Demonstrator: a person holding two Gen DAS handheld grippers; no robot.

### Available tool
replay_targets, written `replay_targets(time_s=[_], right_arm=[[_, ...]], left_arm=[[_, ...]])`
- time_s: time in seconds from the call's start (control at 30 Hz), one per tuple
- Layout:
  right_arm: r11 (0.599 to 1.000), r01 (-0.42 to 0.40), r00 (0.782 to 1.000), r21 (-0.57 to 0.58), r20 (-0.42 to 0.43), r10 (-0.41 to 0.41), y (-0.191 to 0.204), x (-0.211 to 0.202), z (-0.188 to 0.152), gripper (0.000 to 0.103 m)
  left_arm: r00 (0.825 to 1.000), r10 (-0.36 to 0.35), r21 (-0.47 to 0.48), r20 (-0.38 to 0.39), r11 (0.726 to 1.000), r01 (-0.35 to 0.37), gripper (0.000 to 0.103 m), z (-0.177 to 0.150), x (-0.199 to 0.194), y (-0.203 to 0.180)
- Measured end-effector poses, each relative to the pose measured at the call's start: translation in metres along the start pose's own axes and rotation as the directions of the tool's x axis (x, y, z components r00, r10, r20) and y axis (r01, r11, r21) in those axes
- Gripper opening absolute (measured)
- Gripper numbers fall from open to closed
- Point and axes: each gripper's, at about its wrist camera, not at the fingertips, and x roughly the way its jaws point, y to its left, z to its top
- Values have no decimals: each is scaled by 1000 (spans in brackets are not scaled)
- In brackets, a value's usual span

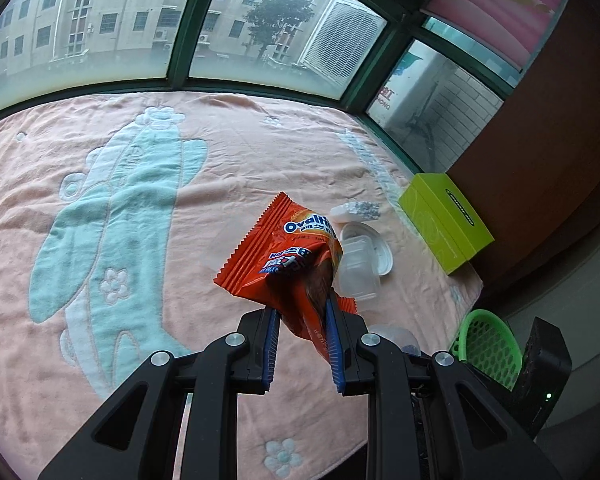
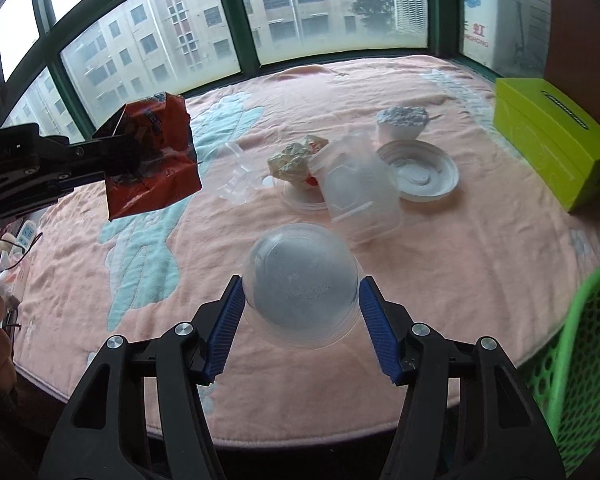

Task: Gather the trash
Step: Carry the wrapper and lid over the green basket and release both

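The left gripper [image 1: 302, 316] clamps an orange snack wrapper [image 1: 284, 256] above the pink-clothed tabletop [image 2: 460, 248]. Right of it, the right gripper [image 2: 300, 300] grips a clear plastic dome lid [image 2: 300, 280] with both pads, near the green basket [image 2: 572, 360].

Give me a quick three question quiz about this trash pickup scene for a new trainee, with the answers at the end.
1. True or false: the left gripper holds the orange snack wrapper off the towel.
2. What sits between the right gripper pads?
A. clear plastic dome cup
B. green tissue box
C. white plate
3. Fill in: the green mesh basket stands at the table's ____ edge in the right wrist view.

Key: 1 true; 2 A; 3 right.
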Motion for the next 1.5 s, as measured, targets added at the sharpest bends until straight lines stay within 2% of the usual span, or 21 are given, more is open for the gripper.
replay_targets(time_s=[0.27, 0.53, 0.8, 0.93, 1.17, 1.27, 1.5], right_arm=[[983, 148, 987, 110, 48, -154, -53, -63, -18, 59], [925, 298, 945, 237, 61, -320, -110, -116, -44, 59], [853, 396, 902, 340, 30, -431, -156, -150, -74, 59], [825, 418, 889, 381, 13, -457, -173, -160, -87, 59], [796, 430, 880, 426, -2, -475, -189, -172, -101, 60], [789, 429, 875, 440, 14, -483, -191, -180, -104, 69], [771, 440, 858, 460, 36, -512, -196, -198, -112, 70]], left_arm=[[995, -90, 98, -43, 991, 94, 21, -8, 17, -64], [977, -180, 198, -112, 960, 200, 21, -19, 37, -133], [952, -240, 287, -191, 914, 288, 21, -38, 55, -195], [939, -256, 324, -230, 890, 322, 21, -48, 63, -220], [925, -264, 377, -275, 855, 356, 21, -59, 71, -253], [920, -267, 393, -288, 843, 368, 21, -63, 74, -266], [913, -259, 427, -315, 820, 380, 23, -75, 77, -285]])
